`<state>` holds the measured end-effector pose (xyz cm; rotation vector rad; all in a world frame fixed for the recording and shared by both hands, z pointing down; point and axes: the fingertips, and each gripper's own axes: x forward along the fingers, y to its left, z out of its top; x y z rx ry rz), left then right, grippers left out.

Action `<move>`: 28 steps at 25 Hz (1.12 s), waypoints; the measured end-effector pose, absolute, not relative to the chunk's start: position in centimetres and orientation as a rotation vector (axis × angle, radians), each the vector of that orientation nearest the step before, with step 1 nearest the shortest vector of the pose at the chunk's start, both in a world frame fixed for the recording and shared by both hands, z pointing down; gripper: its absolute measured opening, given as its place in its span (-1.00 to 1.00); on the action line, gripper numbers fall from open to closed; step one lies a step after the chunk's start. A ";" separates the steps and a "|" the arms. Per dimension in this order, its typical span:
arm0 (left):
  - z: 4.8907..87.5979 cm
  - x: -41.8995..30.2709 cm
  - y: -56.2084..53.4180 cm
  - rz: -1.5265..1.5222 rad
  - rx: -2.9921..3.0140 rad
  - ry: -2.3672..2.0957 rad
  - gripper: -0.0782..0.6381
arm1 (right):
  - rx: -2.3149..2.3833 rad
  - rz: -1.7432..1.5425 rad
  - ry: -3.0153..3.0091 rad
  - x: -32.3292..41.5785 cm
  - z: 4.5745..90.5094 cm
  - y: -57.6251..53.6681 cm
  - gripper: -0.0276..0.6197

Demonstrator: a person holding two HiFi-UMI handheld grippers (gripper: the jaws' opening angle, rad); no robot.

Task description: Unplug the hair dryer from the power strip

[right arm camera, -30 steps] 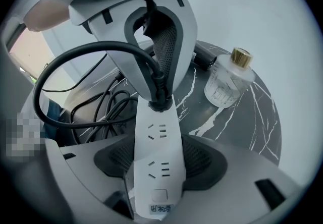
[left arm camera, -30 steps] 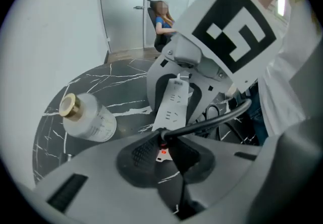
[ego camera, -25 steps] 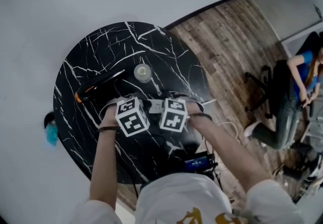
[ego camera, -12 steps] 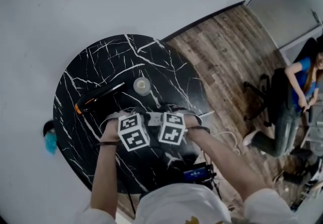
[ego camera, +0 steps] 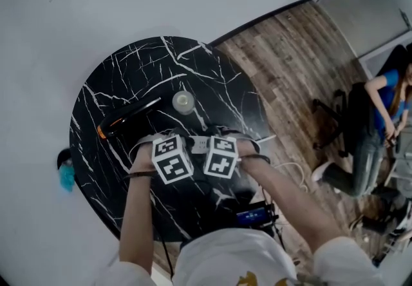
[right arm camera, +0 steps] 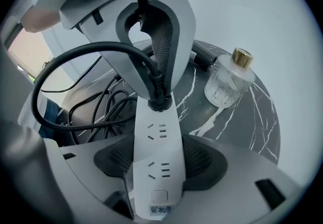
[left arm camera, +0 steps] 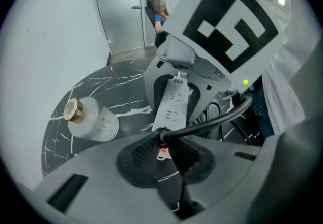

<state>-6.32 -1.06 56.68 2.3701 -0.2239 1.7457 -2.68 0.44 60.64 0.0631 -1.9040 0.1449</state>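
Observation:
A white power strip lies on the black marble table between my two grippers. My left gripper is shut on the black plug, which sits in the strip's end socket. The plug's black cord loops off to the side. My right gripper is shut on the power strip, its pads against both long sides. The strip runs from one gripper to the other. The black and orange hair dryer lies to the left, beyond the left gripper and the right gripper.
A clear bottle with a gold cap stands just behind the strip. Coiled black cables lie on the right gripper's side. A dark device sits at the near edge. A seated person is far right.

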 end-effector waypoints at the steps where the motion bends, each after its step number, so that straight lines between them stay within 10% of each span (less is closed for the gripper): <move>1: 56.7 -6.3 -1.1 1.709 2.357 -0.209 -0.64 | 0.064 0.146 -1.904 -2.6 60.6 0.4 -0.09; 28: 56.2 -6.2 -1.3 1.741 2.375 -0.209 -0.64 | 0.086 0.159 -1.926 -2.9 60.3 0.3 -0.09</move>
